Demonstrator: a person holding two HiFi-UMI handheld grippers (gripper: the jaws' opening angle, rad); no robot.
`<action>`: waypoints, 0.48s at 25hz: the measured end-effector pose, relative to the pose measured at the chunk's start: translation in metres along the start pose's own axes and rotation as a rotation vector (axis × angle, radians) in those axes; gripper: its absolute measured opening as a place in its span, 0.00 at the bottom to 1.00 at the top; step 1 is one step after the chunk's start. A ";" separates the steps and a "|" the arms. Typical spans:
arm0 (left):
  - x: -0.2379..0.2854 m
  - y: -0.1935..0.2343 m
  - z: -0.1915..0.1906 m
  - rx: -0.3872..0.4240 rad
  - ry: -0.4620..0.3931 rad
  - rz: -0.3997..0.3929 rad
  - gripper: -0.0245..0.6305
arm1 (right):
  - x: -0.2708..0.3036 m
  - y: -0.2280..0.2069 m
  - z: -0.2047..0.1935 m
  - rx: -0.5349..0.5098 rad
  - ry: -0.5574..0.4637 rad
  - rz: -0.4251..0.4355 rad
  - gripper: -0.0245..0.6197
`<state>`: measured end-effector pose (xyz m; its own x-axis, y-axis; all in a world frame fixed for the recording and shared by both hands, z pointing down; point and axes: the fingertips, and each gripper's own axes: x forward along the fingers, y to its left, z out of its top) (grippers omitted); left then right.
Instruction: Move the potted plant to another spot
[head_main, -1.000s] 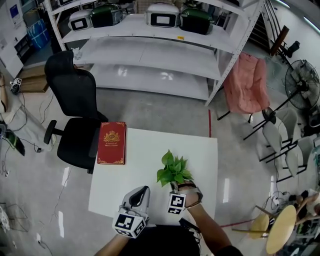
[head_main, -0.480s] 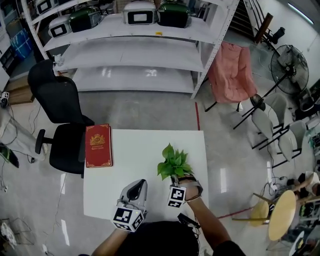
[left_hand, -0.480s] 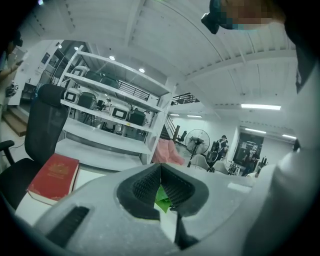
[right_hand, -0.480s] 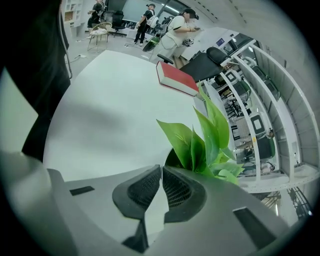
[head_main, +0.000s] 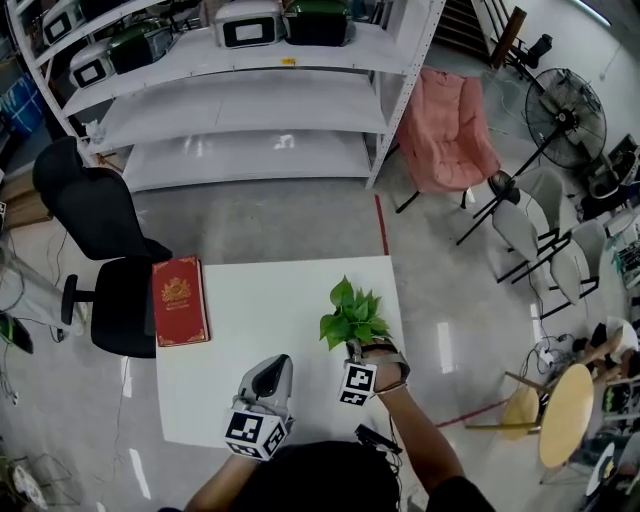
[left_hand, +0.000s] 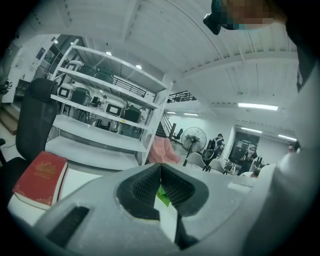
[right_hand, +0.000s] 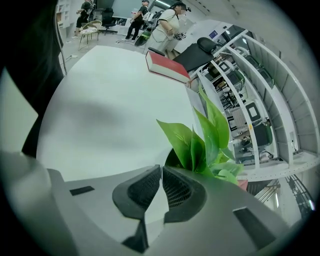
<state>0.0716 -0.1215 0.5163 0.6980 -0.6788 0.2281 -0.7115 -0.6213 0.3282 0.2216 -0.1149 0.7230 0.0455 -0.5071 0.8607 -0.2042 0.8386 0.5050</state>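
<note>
The potted plant (head_main: 352, 315), a small bunch of green leaves, is near the right edge of the white table (head_main: 270, 310). In the head view the leaves and my hand hide its pot. My right gripper (head_main: 353, 350) reaches in under the leaves from the near side. In the right gripper view its jaws (right_hand: 161, 169) are pressed together at the dark pot rim (right_hand: 172, 158), with the leaves (right_hand: 207, 140) rising just beyond. My left gripper (head_main: 270, 368) hovers over the table's near left part, shut and empty (left_hand: 160, 167).
A red book (head_main: 178, 300) lies at the table's left edge, with a black office chair (head_main: 95, 240) beside it. White shelving (head_main: 230, 90) with appliances stands behind. A pink chair (head_main: 445, 135), a fan (head_main: 565, 105) and several grey chairs (head_main: 545, 250) stand to the right.
The plant has moved right across the table, away from the red book, held in my right gripper. My head view has shifted too. The left gripper has stayed shut at the near left.
</note>
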 end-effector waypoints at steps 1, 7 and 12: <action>0.003 -0.001 -0.001 0.002 0.004 -0.004 0.06 | 0.002 -0.003 -0.004 0.005 0.003 -0.002 0.08; 0.024 -0.005 0.001 0.011 0.015 -0.015 0.06 | 0.012 -0.026 -0.025 0.038 0.014 -0.015 0.08; 0.039 -0.002 0.002 0.003 0.023 -0.005 0.06 | 0.024 -0.041 -0.041 0.056 0.025 -0.018 0.08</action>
<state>0.1003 -0.1473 0.5226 0.7033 -0.6664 0.2477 -0.7081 -0.6257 0.3271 0.2707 -0.1535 0.7259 0.0735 -0.5160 0.8534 -0.2573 0.8170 0.5161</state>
